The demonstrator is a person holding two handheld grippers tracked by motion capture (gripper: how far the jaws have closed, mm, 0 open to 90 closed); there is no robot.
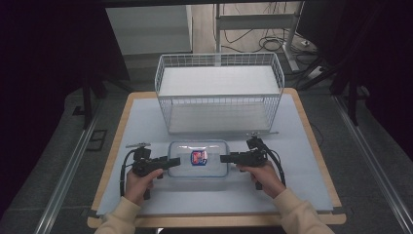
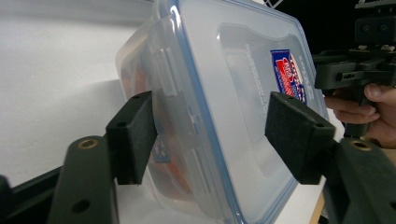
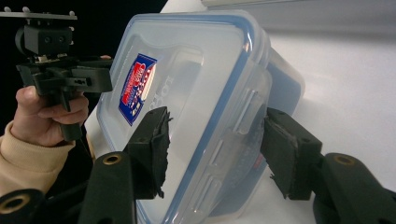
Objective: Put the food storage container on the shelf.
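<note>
The box (image 1: 198, 159) is sitting on the table (image 1: 302, 161) before the basket (image 1: 219, 92). Both the left gripper (image 1: 171, 163) and right gripper (image 1: 225, 158) are straddling its ends, jaws wide; contact is hard to judge, contents blurred.

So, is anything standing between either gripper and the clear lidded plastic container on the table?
Nothing visible. The left gripper and right gripper each straddle an end of the clear plastic container with the blue-rimmed lid, jaws open around its end latches, no other object between.

Left tongs (image 1: 171, 163) and right tongs (image 1: 225, 158) level, pointing inward, jaws spread, hands gripping handles
</note>
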